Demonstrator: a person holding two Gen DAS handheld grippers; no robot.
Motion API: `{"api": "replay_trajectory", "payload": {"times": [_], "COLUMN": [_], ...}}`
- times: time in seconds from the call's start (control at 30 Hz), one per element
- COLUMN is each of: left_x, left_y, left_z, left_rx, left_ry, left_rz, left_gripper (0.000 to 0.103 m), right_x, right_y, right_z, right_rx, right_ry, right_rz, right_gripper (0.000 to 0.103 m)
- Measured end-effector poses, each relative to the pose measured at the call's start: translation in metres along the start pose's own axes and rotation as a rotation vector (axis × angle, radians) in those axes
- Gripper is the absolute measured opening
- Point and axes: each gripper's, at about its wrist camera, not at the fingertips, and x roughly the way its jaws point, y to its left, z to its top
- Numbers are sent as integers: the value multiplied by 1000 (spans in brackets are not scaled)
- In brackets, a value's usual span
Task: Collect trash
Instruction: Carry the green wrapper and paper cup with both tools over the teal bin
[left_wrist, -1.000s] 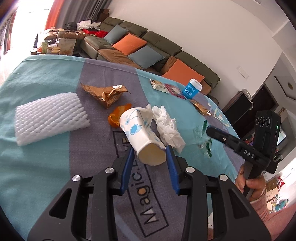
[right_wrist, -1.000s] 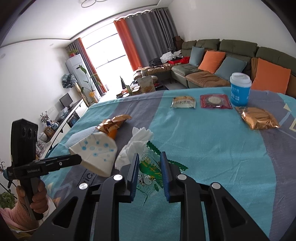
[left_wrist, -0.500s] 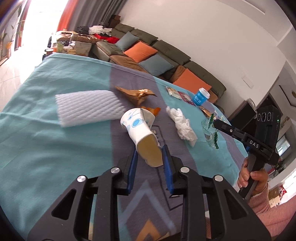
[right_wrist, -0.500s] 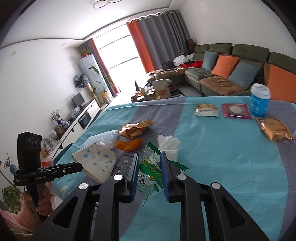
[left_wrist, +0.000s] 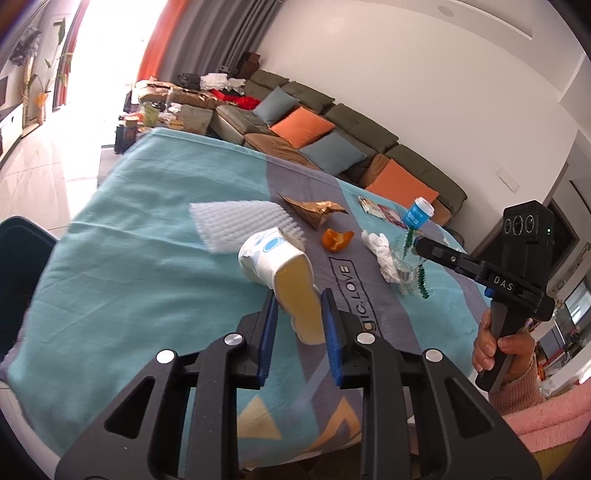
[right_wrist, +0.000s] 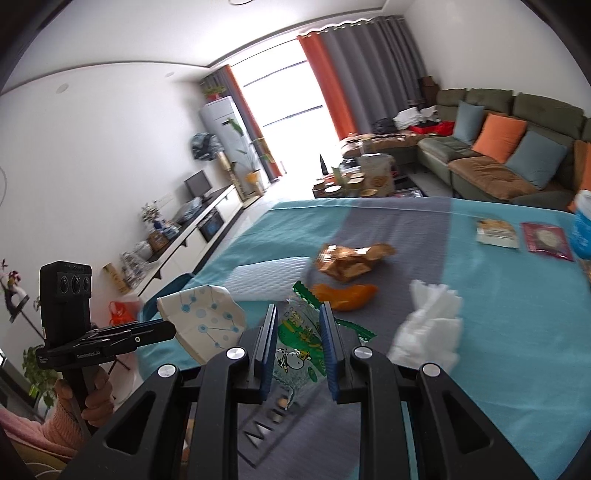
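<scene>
Now paper cup (left_wrist: 275, 266) sits squashed between the closing left jaws.

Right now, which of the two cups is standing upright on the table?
The blue cup with the white lid, at the far side near the sofa. The other one, the crushed white paper cup with blue dots, is off the table, squeezed in the left gripper's jaws.

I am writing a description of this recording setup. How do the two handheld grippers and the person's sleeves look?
Both are alike: the left gripper and the right gripper have black frames with triangular cut-outs, silver round bolts and blue pads on the fingers. Seen from the side, each has a black pistol handle and a box with three round lenses; the right one carries white letters "DAS". No cables show. The sleeves are pink knit.
</scene>
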Motion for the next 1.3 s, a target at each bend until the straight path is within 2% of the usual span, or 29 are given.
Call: {"api": "replay_trajectory", "payload": {"times": [0.07, 0.1, 0.13, 0.27, 0.4, 0.43, 0.53, 0.67, 0.83, 0.97, 1.13, 1.23, 1.3], "left_x": [-12, -14, -18, -30, -38, -41, -43, -29, -12, -16, -16, -11, -4], "left_y": [5, 4, 6, 15, 24, 25, 23, -3, -24, -26, -35, -40, -38], "left_z": [-1, -1, -1, -3, -9, -10, -7, -4, -11, -15, -18, -20, -21], "left_rx": [0, 1, -3, -21, -37, -41, -41, 27, 79, 92, 164, 198, 201], "left_ry": [-14, -20, -17, -22, -19, -22, -25, 0, 42, 35, 26, 38, 59], "left_rz": [20, 25, 19, 58, 62, 57, 30, 24, 31, 27, 33, 62, 92], "left_gripper": [19, 7, 1, 1, 1, 3, 21, 32, 34, 41, 48, 47, 41], "right_x": [7, 11, 14, 29, 40, 44, 52, 58, 63, 63, 63, 63, 64], "right_y": [9, 13, 17, 33, 40, 41, 42, 43, 46, 42, 41, 41, 41], "right_z": [1, 2, 3, 6, 6, 6, 5, 4, -1, -2, -2, -4, -3], "right_rx": [-13, -20, -24, -53, -58, -59, -51, -37, -36, -24, -21, -24, -25], "right_ry": [8, 12, 16, 37, 58, 66, 83, 96, 114, 116, 114, 118, 119], "right_rz": [21, 34, 43, 81, 105, 106, 113, 123, 129, 137, 145, 148, 150], "right_gripper": [21, 21, 21, 21, 21, 21, 21, 21, 21, 21, 21, 21, 21]}}
